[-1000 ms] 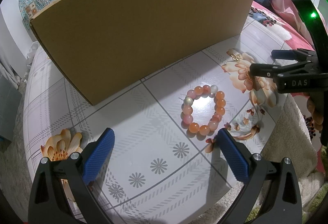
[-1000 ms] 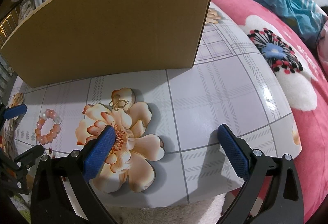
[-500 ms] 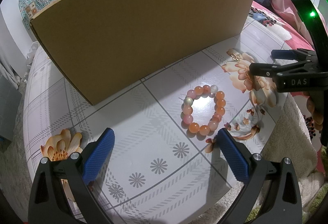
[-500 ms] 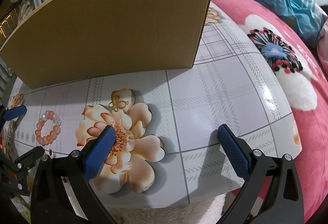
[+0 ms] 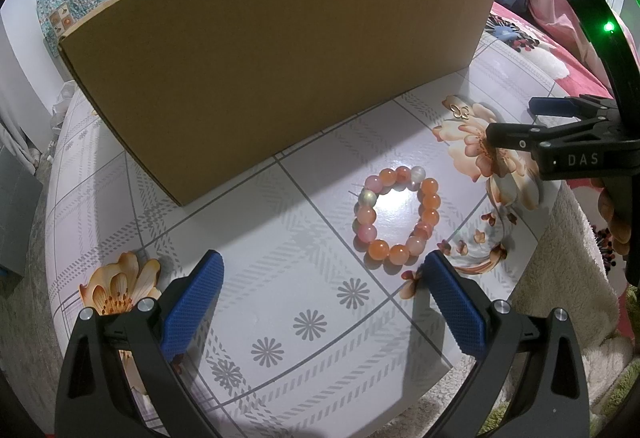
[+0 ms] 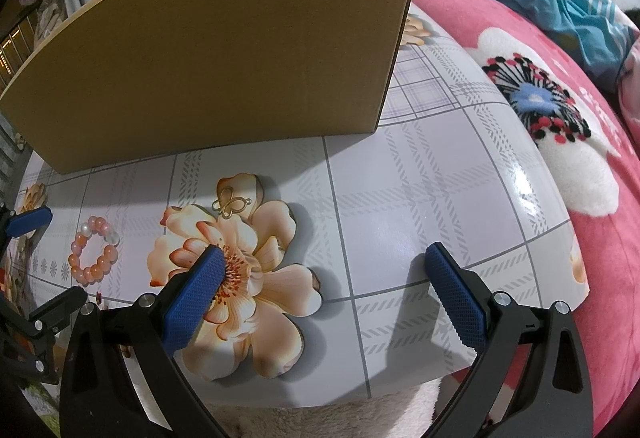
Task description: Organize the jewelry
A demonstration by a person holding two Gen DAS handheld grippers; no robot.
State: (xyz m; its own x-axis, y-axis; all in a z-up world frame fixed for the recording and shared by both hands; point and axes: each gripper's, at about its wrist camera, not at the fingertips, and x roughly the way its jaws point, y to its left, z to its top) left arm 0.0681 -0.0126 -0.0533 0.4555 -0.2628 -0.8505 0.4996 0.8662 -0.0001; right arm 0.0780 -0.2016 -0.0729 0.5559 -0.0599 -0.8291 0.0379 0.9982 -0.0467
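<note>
now, the left gripper (image 5: 320, 290) hangs wide open and empty, just short of the pink-and-orange beaded bracelet (image 5: 396, 213). best to straddle one side of the ring. the right gripper (image 6: 320, 286), gaping and empty, waits near the small gold butterfly charm (image 6: 231, 202).

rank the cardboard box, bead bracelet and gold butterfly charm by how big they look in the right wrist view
1. cardboard box, by far the largest
2. bead bracelet
3. gold butterfly charm, smallest, though it lies nearer the camera's centre than the bracelet, so the gap is unsure

Orange-pink beaded bracelet (image 5: 396, 214) lies on the floral-print surface (image 5: 280, 278), in front of the tall brown cardboard box (image 5: 280, 57); small gold butterfly charm (image 6: 231, 201) right of bracelet; pink-blanketed bed (image 6: 560, 85) further right.
</note>
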